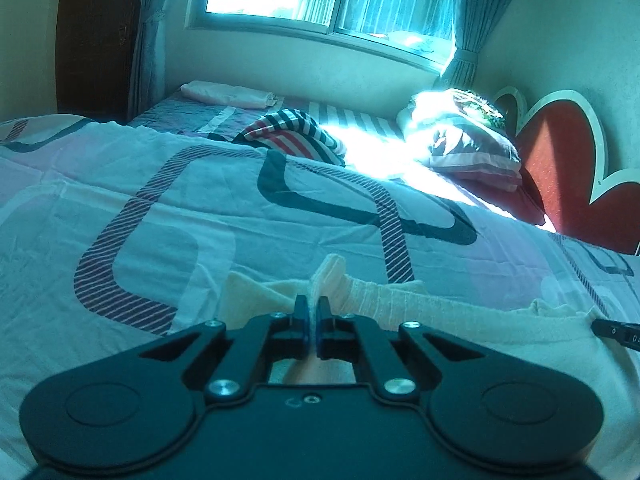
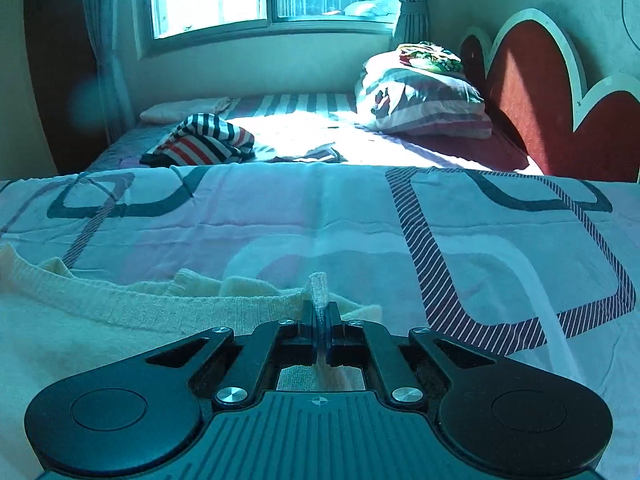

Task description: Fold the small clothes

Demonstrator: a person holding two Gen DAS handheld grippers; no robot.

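Observation:
A cream knitted garment [image 1: 460,320] lies spread on the patterned bedspread [image 1: 200,220], close to the camera. My left gripper [image 1: 313,307] is shut on a pinched fold of its edge, and the fabric pokes up between the pads. In the right wrist view the same cream garment [image 2: 120,312] stretches off to the left. My right gripper [image 2: 320,314] is shut on another raised bit of its edge. The tip of the other gripper [image 1: 616,330] shows at the right edge of the left wrist view.
A striped red, white and dark garment [image 1: 292,132] lies crumpled further up the bed. A folded pale cloth [image 1: 228,94] sits near the window wall. Pillows [image 2: 424,96] are stacked against a red headboard [image 2: 532,92] on the right. Sunlight falls across the far bed.

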